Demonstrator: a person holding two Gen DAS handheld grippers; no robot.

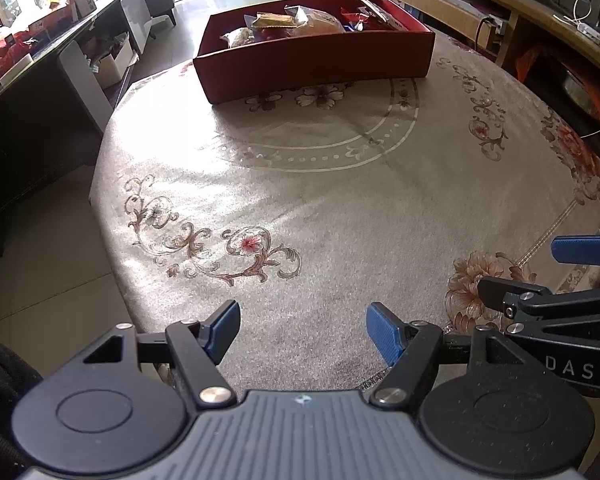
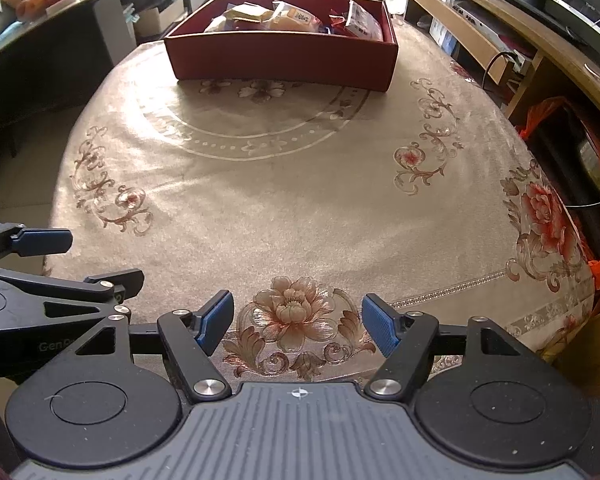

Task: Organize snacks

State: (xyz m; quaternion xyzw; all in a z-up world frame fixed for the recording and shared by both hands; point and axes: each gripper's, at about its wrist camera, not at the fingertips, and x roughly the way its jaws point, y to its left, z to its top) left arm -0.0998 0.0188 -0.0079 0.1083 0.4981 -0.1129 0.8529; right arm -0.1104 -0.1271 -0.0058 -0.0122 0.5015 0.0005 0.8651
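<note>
Red box (image 1: pixel 312 66) sits packed with snacks (image 1: pixel 292 24) at the table's far side. Left gripper (image 1: pixel 302 330) and right gripper (image 2: pixel 298 324) hover side by side, jaws apart, empty.

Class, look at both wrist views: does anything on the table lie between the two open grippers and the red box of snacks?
Nothing visible does. Between the left gripper, the right gripper and the red box there is only bare floral tablecloth. The snack packets already lie inside the box.

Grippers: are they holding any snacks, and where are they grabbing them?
Nothing is held. The left gripper and right gripper have open jaws over the table; the snacks sit in the box.
</note>
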